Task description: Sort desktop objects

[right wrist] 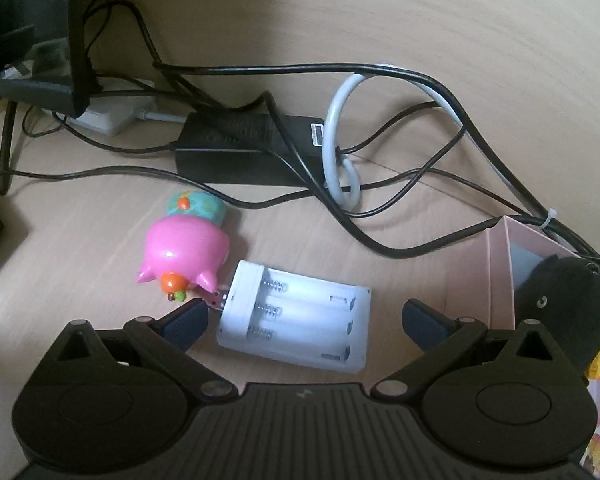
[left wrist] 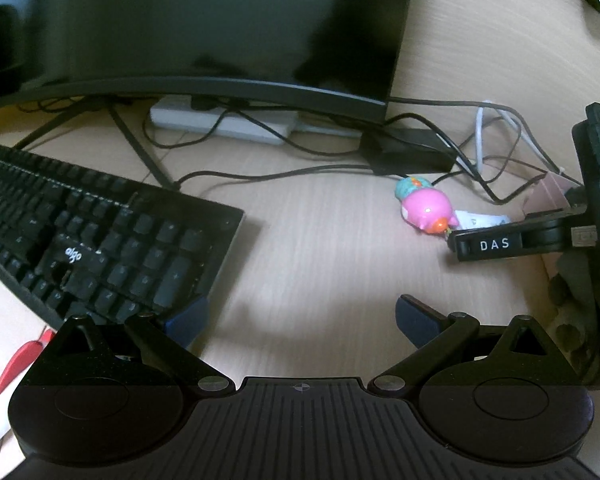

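Note:
A pink pig figurine [right wrist: 184,252] with a teal body lies on its side on the wooden desk. A white battery charger [right wrist: 296,316], its slots empty, lies just right of it. My right gripper [right wrist: 306,320] is open, its fingers straddling the charger from above without touching it. A pink box [right wrist: 500,264] at the right holds a black plush toy [right wrist: 564,300]. In the left wrist view my left gripper [left wrist: 302,316] hangs open over bare desk, with the pig [left wrist: 424,204] ahead to the right and the right gripper's finger [left wrist: 496,245] marked DAS beside it.
A black keyboard [left wrist: 100,240] lies at the left, under a monitor [left wrist: 204,24]. A black power brick [right wrist: 252,148], a white power strip [left wrist: 220,122] and tangled black and white cables [right wrist: 380,128] crowd the back. A red object [left wrist: 18,360] lies on white paper at the far left.

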Motion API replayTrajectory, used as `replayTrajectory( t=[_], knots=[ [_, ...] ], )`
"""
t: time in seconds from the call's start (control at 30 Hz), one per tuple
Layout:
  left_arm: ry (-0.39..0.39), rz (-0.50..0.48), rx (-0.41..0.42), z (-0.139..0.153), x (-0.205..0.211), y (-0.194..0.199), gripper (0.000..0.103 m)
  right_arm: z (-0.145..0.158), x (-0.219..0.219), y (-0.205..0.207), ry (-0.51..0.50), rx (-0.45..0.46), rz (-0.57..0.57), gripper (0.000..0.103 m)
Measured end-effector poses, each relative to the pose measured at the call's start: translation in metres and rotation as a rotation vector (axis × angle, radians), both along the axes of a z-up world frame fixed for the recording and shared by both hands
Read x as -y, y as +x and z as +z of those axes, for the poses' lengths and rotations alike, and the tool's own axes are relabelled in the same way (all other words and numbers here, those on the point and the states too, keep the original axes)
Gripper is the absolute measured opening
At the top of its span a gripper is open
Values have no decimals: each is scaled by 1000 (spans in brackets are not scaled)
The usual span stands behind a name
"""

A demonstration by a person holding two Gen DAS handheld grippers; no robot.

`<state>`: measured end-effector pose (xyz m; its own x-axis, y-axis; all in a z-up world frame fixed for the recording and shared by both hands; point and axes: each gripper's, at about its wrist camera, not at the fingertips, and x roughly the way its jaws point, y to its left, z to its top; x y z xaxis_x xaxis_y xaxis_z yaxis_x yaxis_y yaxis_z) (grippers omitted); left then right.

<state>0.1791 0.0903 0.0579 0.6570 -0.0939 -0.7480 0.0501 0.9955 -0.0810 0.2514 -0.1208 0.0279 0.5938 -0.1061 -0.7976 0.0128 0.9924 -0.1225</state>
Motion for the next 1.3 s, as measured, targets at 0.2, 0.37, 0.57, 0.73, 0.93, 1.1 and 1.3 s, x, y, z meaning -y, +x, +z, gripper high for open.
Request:
replayTrajectory(
  t=[0.2, 0.37, 0.57, 0.73, 0.93, 1.1, 1.3],
  knots=[
    [20, -11, 1, 0, -1, 6, 102, 3, -15, -13, -12, 2, 97, 81],
    [31, -8, 4, 1, -4, 7, 102, 6, -25, -33, 31, -11, 145, 81],
    [36, -28, -5, 0, 0, 13, 102, 13, -38, -92, 121, -65, 310, 82],
    [2, -80, 39, 1, 14, 22, 102, 23, -33, -130, 46, -19, 279, 93],
    [15, -240, 75, -1, 77, 57, 82, 19, -16, -147, 65, -21, 178, 96],
    [111, -298, 58, -17, 120, 89, 60, 18, -11, -165, 50, 4, 167, 96],
    [132, -309, 70, -12, 117, 77, 48, 21, 3, -181, 14, 40, 117, 101]
  ],
)
